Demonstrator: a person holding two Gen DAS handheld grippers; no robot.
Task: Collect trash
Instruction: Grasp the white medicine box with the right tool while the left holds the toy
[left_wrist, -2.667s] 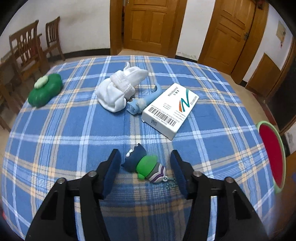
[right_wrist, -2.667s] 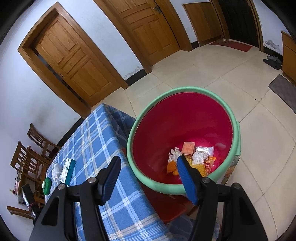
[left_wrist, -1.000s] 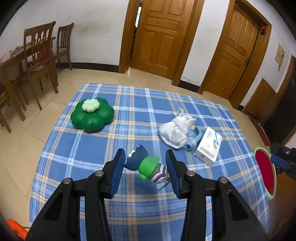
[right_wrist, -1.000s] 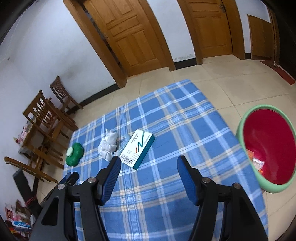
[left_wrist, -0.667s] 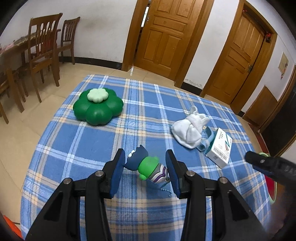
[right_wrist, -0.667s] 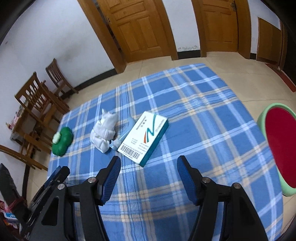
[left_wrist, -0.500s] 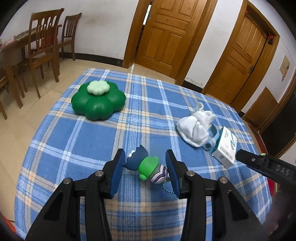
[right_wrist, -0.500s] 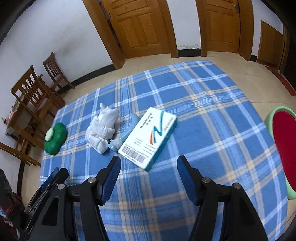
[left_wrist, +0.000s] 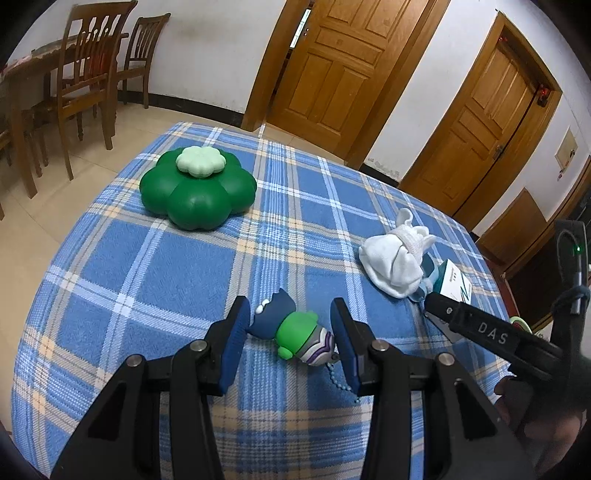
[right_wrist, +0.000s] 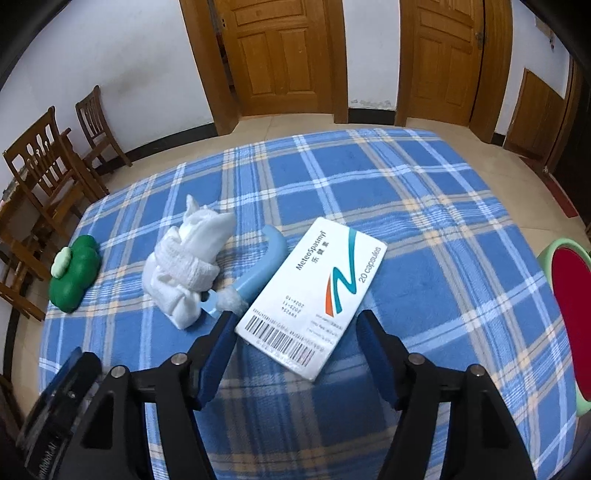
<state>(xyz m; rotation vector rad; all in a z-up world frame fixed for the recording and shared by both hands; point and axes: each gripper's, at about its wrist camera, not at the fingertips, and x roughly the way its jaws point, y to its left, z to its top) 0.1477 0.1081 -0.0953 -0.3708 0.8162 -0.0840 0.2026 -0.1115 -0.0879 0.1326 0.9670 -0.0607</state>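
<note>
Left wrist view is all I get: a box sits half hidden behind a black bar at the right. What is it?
Observer: A white medicine box printed MeteoSpasmyl, 20 capsules, lying flat on the plaid tablecloth.
Operator: And the black bar?
Observer: That is part of the right hand-held gripper. It is open, with its pads on either side of the box's barcode end.
Operator: My left hand-held gripper grips a keychain toy. Where would trash go?
Observer: Probably the bin, red inside with a green rim, standing just past the table's right edge.
</note>
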